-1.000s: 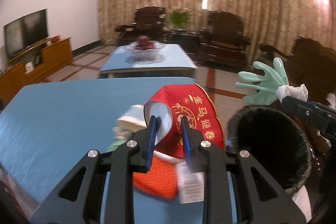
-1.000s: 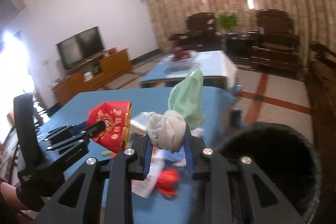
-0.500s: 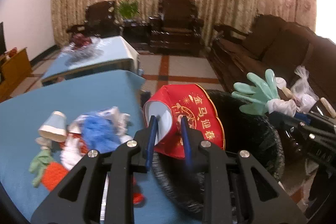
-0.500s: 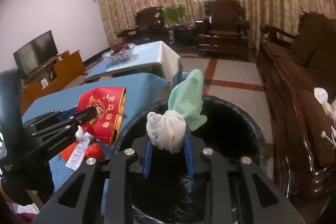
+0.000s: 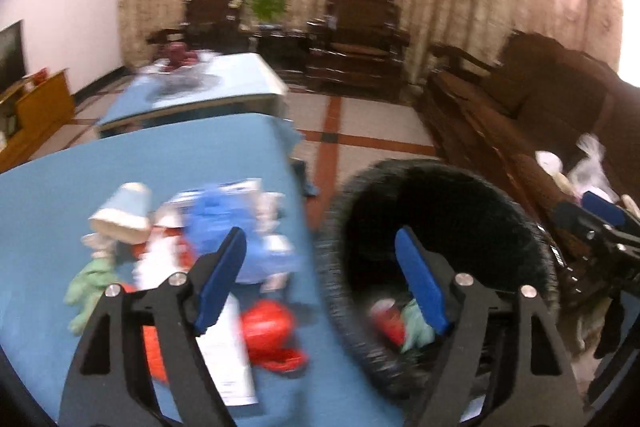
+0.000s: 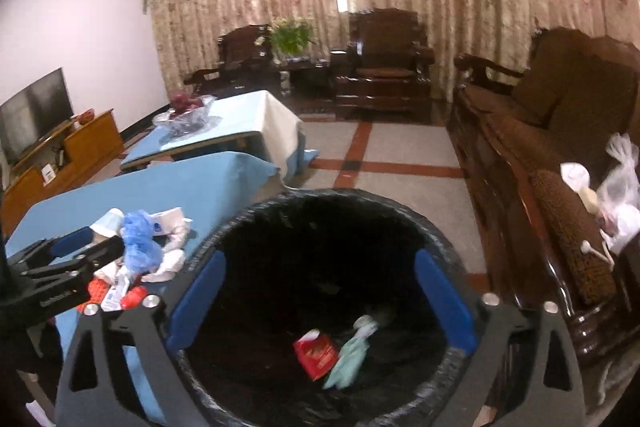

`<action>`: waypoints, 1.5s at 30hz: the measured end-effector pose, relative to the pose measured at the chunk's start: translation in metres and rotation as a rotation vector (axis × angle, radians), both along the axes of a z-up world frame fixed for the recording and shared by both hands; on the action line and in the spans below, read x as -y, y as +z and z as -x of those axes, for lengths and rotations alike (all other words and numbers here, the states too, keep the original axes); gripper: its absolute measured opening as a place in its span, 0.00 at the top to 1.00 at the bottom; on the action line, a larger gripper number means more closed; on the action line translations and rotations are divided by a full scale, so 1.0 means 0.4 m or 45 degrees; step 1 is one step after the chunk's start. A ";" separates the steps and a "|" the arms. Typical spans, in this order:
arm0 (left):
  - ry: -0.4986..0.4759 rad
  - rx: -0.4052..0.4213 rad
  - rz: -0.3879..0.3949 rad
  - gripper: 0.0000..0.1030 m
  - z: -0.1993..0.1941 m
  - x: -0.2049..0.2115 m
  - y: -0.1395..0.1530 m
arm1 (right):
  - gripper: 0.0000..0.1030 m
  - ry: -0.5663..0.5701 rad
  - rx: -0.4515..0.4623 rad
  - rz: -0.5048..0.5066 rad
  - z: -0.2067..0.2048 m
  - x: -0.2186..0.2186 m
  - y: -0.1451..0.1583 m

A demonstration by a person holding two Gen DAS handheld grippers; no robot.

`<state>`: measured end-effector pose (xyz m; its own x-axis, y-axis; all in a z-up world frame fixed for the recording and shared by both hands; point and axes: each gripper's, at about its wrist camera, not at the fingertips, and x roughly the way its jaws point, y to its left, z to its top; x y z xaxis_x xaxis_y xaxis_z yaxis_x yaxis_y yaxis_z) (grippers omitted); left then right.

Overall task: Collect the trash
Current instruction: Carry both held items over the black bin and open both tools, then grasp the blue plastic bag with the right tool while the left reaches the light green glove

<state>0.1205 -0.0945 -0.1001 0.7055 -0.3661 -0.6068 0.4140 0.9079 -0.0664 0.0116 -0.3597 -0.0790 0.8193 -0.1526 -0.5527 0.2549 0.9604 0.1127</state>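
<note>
The job looks partly done, judging by how things lie. The black-lined bin (image 6: 320,307) fills the lower centre of the right wrist view, and at its bottom lie a red packet (image 6: 316,351) and a pale green glove (image 6: 348,355), touching each other, so two pieces of trash are already collected. On the blue table (image 5: 140,167), at the left of the left wrist view, a heap is left: a crumpled blue bag (image 5: 224,223), a tipped paper cup (image 5: 124,213), a red wad (image 5: 268,331) near the table's lower edge, a white printed slip (image 5: 224,343) beside it, and a green scrap (image 5: 88,287) at the far left; blur hides what the rest of the pile is. The right gripper (image 6: 320,299) hangs over the bin mouth with its jaws spread wide, just opened, and nothing between them; in the frame the packet and glove sit below and between its blue pads, well down inside the bin. The left gripper (image 5: 320,287) has also just been opening and stands spread with nothing pinched; its left finger overlaps the table heap in the picture, its right finger overlaps the bin, and the bin's near rim passes between them. The remaining heap lies to the lower left, beside that left finger.
</note>
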 end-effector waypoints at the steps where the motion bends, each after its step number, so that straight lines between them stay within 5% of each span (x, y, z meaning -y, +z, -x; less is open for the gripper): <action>1: 0.031 0.015 -0.009 0.25 0.003 -0.024 0.005 | 0.08 0.032 0.009 0.009 -0.013 -0.025 0.001; 10: 0.416 0.082 -0.069 0.24 0.000 -0.333 0.028 | 0.07 0.322 0.052 -0.008 -0.155 -0.272 -0.013; 17: 0.568 0.077 -0.072 0.24 -0.019 -0.466 0.027 | 0.08 0.447 0.054 0.038 -0.254 -0.432 -0.055; 23: 0.576 0.054 -0.076 0.24 -0.029 -0.500 -0.006 | 0.09 0.435 0.027 0.064 -0.301 -0.481 -0.094; 35: 0.570 -0.007 -0.052 0.24 -0.087 -0.516 -0.062 | 0.26 0.408 -0.091 0.087 -0.390 -0.518 -0.182; 41: 0.575 -0.041 -0.049 0.25 -0.092 -0.531 -0.100 | 0.41 0.398 -0.164 0.075 -0.415 -0.519 -0.220; 43: 0.579 -0.055 -0.045 0.25 -0.096 -0.536 -0.109 | 0.60 0.402 -0.202 0.063 -0.423 -0.519 -0.237; 45: 0.581 -0.072 -0.037 0.25 -0.106 -0.540 -0.120 | 0.64 0.419 -0.229 0.052 -0.426 -0.518 -0.250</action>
